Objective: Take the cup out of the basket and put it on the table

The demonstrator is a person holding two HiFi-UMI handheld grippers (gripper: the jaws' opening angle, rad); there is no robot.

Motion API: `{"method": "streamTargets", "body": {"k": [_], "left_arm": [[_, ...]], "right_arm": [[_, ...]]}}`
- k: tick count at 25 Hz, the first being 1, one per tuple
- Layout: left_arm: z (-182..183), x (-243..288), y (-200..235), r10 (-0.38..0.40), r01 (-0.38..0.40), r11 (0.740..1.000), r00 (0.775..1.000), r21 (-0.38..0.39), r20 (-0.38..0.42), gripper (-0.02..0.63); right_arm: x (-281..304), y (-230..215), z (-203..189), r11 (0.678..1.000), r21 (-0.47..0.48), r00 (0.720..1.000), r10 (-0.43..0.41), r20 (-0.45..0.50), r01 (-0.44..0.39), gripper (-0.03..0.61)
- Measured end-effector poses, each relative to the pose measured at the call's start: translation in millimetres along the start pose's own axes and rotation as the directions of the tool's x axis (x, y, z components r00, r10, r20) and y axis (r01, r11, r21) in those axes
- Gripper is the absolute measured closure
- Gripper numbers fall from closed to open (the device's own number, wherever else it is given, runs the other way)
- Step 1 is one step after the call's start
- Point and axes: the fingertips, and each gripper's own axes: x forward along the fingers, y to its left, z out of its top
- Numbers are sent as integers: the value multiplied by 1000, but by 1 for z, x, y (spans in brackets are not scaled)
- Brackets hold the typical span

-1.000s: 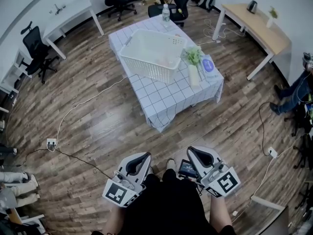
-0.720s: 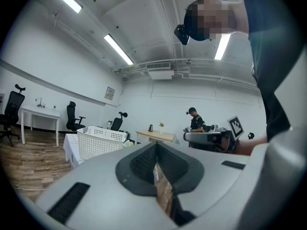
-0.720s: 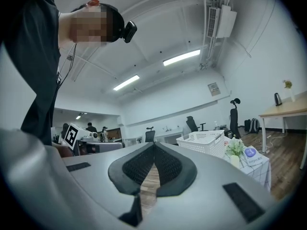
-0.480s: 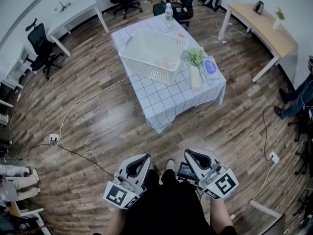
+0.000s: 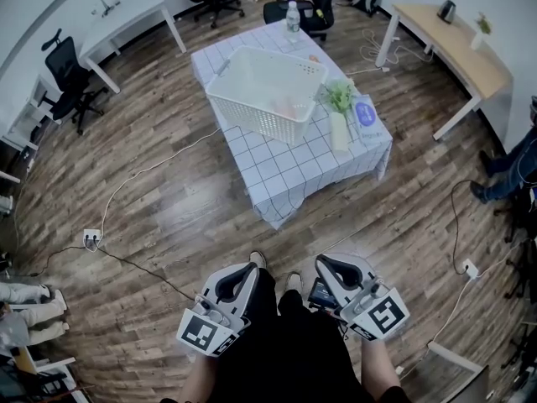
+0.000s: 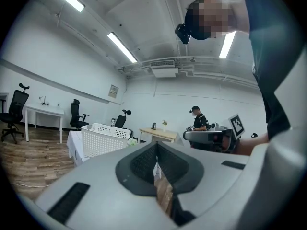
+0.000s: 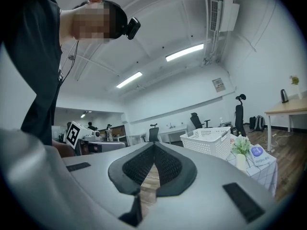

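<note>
Table [image 5: 285, 175] stood well ahead | basket [image 5: 260, 120] on table held perhaps a pink cup [image 5: 287, 107] | probably light, rigid: pinch rim | left gripper [image 5: 239, 275], right gripper [image 5: 336, 269] closed, empty.

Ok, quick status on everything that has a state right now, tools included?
left tool, shut, empty.
right tool, shut, empty.
basket, upright on the table, open-topped.
cup, inside the basket, not yet taken out.
water bottle, upright at the table's far edge.
vase, upright beside the basket, holding green sprigs.
</note>
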Motion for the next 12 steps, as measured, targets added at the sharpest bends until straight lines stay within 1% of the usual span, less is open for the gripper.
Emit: {"method": "streamTargets", "body": {"k": [6, 9, 12], "left_arm": [[10, 7, 22, -41, 41, 999, 999, 15, 20, 604], [12, 10, 34, -51, 51, 998, 999, 49, 3, 604], [14, 14, 46, -61, 62, 996, 998, 66, -15, 604]], "right_arm": [[26, 2, 8, 1000, -8, 1000, -11, -3, 11, 555], [44, 2, 12, 1000, -2, 1000, -16, -3, 16, 555], [62, 4, 16, 1000, -8, 1000, -10, -1, 10, 555]]}}
